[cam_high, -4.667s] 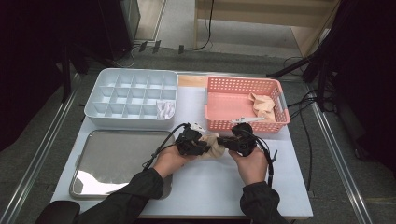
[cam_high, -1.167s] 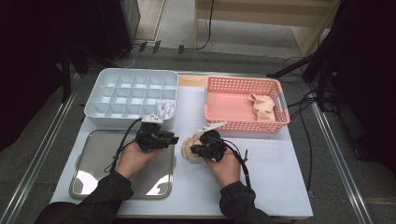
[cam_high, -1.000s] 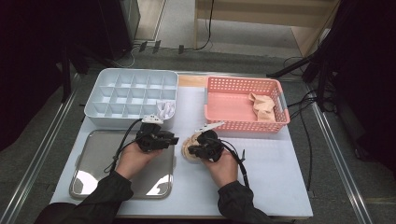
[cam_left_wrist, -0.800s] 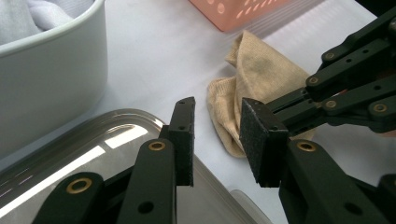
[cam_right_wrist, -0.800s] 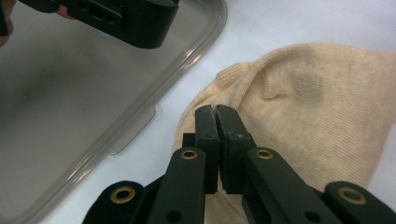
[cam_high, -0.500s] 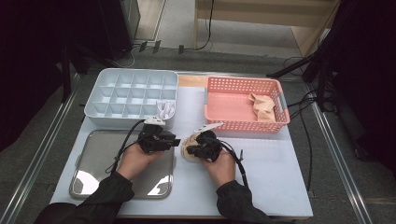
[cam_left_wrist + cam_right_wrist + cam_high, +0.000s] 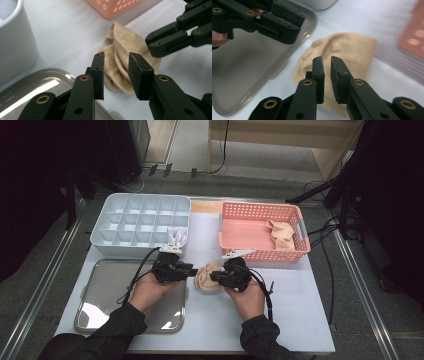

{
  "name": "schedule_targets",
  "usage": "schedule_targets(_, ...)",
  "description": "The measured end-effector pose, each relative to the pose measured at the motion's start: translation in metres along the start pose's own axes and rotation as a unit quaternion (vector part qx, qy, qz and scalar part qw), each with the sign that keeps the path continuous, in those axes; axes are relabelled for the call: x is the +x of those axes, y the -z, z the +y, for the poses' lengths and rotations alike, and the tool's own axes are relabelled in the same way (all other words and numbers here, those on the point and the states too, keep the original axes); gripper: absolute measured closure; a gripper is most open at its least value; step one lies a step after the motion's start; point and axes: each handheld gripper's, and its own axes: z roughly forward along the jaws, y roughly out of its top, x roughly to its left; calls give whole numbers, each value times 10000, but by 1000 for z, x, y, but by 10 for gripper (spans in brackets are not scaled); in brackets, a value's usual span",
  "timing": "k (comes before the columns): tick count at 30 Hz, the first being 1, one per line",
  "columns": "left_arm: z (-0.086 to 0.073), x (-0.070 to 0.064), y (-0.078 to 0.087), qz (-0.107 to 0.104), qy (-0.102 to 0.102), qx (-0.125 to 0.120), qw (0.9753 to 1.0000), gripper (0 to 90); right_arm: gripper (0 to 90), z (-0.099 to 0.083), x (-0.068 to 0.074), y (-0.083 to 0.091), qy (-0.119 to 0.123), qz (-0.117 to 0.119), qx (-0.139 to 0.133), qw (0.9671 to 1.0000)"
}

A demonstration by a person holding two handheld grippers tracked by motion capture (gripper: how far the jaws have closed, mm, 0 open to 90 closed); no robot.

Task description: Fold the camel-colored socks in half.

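Both grippers at the bundled sock, nothing gripped yet.

Crumpled beige knit sock (image 7: 209, 276) lies on the white tabletop (image 7: 295, 315), between the flat steel tray (image 7: 107, 285) at its 9 o'clock and the pink perforated plastic basket (image 7: 262, 251) toward 1 o'clock. Left gripper (image 7: 117, 75): jaws parted about a pad's width, empty, sock just beyond the tips at 12 o'clock. Right gripper (image 7: 326, 77): jaws nearly closed with a thin gap, hovering over the sock; can't tell if any fabric is caught. Risk, my read: a pinch takes only the top fold, so the bundle unrolls on lift; or opposing pulls drag it onto the tray rim.
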Motion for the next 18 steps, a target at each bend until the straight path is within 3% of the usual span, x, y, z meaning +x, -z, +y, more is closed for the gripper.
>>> schedule_targets(6,4,-11,-5,-6,-186,108,9998,755,798,-5,-13,12,-131,-222,-27,9997)
schedule_targets(10,6,-17,-9,-138,-225,137,9996,819,783,-9,-20,17,-247,-316,-33,9992)
schedule_targets(18,8,-29,-25,-242,-372,260,9987,835,762,-17,-30,17,-427,-438,49,9981)
